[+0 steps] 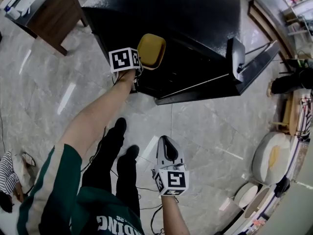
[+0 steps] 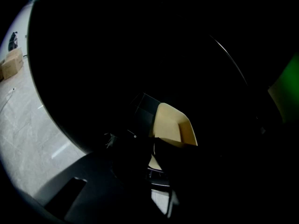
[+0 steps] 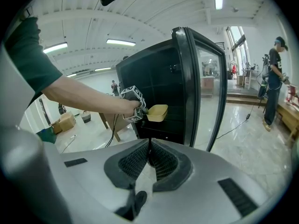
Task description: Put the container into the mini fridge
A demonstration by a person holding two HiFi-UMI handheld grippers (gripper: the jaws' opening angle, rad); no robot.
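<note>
At the open front of the black mini fridge [image 1: 195,28], left gripper [image 1: 140,58] clamps the shallow yellow plastic container [image 1: 152,50] by its near rim; best kept level while sliding inward, right gripper [image 1: 167,146] idle near, jaws together, empty.

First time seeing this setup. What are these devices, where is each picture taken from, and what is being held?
There is no robot here: a person holds a hand-held gripper in each hand. The head view looks down from a camera on the person's head. The other two views come from cameras riding on the grippers, looking along their jaws. The left hand-held gripper is shut on a yellow container, held at the front of the black mini fridge, whose glass door stands open. The right hand-held gripper is shut and empty, held low over the tiled floor.
</note>
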